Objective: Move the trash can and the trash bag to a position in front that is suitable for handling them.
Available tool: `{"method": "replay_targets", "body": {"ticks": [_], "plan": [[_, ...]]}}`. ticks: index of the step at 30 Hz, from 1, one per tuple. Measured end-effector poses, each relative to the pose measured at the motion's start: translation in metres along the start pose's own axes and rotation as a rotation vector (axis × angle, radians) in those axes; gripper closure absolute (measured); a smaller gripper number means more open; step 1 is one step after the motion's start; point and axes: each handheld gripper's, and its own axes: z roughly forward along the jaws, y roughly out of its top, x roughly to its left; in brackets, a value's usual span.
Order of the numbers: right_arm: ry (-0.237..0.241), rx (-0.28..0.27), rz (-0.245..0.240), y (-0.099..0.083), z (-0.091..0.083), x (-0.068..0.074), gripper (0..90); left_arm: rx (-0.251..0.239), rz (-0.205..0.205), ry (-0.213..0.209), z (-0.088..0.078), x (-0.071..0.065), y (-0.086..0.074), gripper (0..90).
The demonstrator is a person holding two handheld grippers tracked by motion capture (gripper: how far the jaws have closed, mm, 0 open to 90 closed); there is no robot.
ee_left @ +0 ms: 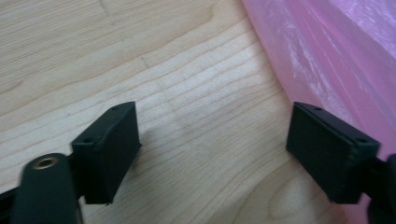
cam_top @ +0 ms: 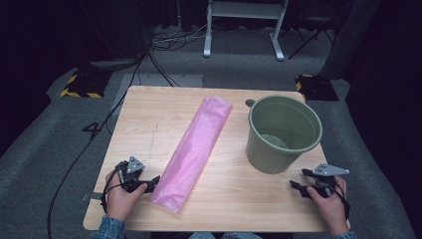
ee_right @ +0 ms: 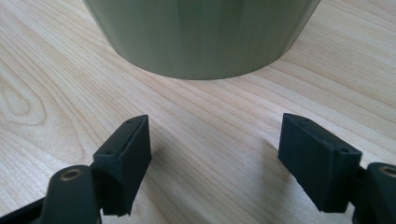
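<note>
Reaching for the pink bag [cam_top: 194,152], which lies diagonally at centre frame on the bench [cam_top: 149,124], the left hand-held gripper [cam_top: 152,182] hovers spread beside its lower end. It should pinch one edge cleanly. The right hand-held gripper [cam_top: 297,185] waits spread, lower right, near the green bucket [cam_top: 282,133].

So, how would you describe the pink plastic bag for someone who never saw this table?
On the light wooden table, left of the green plastic bucket, lies a long, flat, folded pink plastic bag. It runs diagonally; nothing else is pink or translucent.
</note>
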Motion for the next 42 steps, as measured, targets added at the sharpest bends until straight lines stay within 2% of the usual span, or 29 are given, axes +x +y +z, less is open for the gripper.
{"method": "replay_targets", "body": {"ticks": [1, 2, 3, 4, 5, 7, 10, 16, 17, 18, 19, 20, 21, 23, 25, 27, 28, 29, 30, 33, 34, 35, 37, 39, 42], "plan": [[0.003, 0.000, 0.000, 0.000, 0.000, 0.000, 25.4, -0.014, 0.010, -0.002, -0.002, -0.001, 0.002, 28.9], [0.003, 0.000, 0.000, 0.000, 0.000, 0.000, 25.4, -0.014, 0.010, -0.002, -0.002, -0.001, 0.002, 27.4], [0.006, -0.001, -0.006, 0.000, -0.001, 0.000, 27.7, -0.053, 0.015, 0.000, -0.008, -0.002, 0.009, 25.7], [0.006, -0.001, -0.006, 0.000, -0.001, 0.000, 27.7, -0.053, 0.015, 0.000, -0.008, -0.002, 0.009, 26.0], [0.011, -0.002, -0.005, 0.000, -0.001, 0.000, 28.0, -0.071, 0.010, -0.007, -0.014, -0.004, 0.016, 25.8], [0.018, -0.007, 0.010, -0.001, -0.002, -0.001, 28.3, -0.077, 0.012, -0.014, -0.016, -0.004, 0.019, 24.9], [0.030, -0.042, 0.053, -0.002, -0.006, -0.006, 27.9, -0.079, 0.038, -0.027, -0.022, -0.009, 0.030, 23.5], [-0.010, -0.068, 0.085, 0.003, -0.021, -0.017, 24.4, -0.097, 0.047, -0.047, -0.026, -0.014, 0.045, 22.5], [-0.026, -0.083, 0.088, 0.008, -0.029, -0.022, 23.6, -0.107, 0.039, -0.056, -0.026, -0.016, 0.054, 22.4], [-0.034, -0.086, 0.091, 0.011, -0.032, -0.025, 22.9, -0.107, 0.039, -0.056, -0.026, -0.016, 0.054, 22.5], [-0.038, -0.092, 0.093, 0.014, -0.035, -0.027, 22.6, -0.125, 0.040, -0.061, -0.026, -0.019, 0.064, 22.5], [-0.038, -0.092, 0.093, 0.014, -0.035, -0.027, 22.6, -0.125, 0.040, -0.061, -0.026, -0.019, 0.064, 22.4], [-0.066, -0.081, 0.059, 0.021, -0.039, -0.033, 23.6, -0.159, 0.035, -0.064, -0.025, -0.023, 0.073, 22.5], [-0.067, -0.063, 0.056, 0.025, -0.040, -0.037, 25.7, -0.176, 0.042, -0.074, -0.023, -0.028, 0.083, 22.4], [-0.066, -0.072, 0.058, 0.027, -0.041, -0.040, 25.7, -0.184, 0.048, -0.078, -0.021, -0.030, 0.087, 22.5], [-0.072, -0.107, 0.079, 0.033, -0.044, -0.051, 26.8, -0.179, 0.071, -0.094, -0.012, -0.038, 0.102, 22.4], [-0.072, -0.107, 0.079, 0.033, -0.044, -0.051, 26.8, -0.179, 0.071, -0.094, -0.012, -0.038, 0.102, 22.4], [-0.082, -0.123, 0.075, 0.039, -0.046, -0.058, 29.1, -0.176, 0.082, -0.096, -0.008, -0.041, 0.106, 22.4], [-0.085, -0.121, 0.072, 0.042, -0.047, -0.061, 29.2, -0.170, 0.095, -0.100, 0.001, -0.045, 0.115, 22.4], [-0.092, -0.113, 0.076, 0.049, -0.046, -0.066, 30.6, -0.172, 0.119, -0.090, 0.014, -0.052, 0.125, 22.6], [-0.092, -0.111, 0.076, 0.051, -0.045, -0.068, 30.6, -0.172, 0.119, -0.090, 0.014, -0.052, 0.125, 22.6], [-0.092, -0.106, 0.076, 0.053, -0.043, -0.070, 30.7, -0.173, 0.122, -0.091, 0.024, -0.057, 0.131, 22.6], [-0.095, -0.104, 0.075, 0.055, -0.041, -0.071, 30.7, -0.170, 0.118, -0.100, 0.029, -0.060, 0.134, 22.6], [-0.098, -0.105, 0.084, 0.059, -0.036, -0.072, 30.7, -0.175, 0.107, -0.123, 0.039, -0.065, 0.140, 22.6], [-0.113, -0.128, 0.100, 0.064, -0.023, -0.078, 30.1, -0.175, 0.117, -0.136, 0.060, -0.078, 0.154, 22.6]]}}
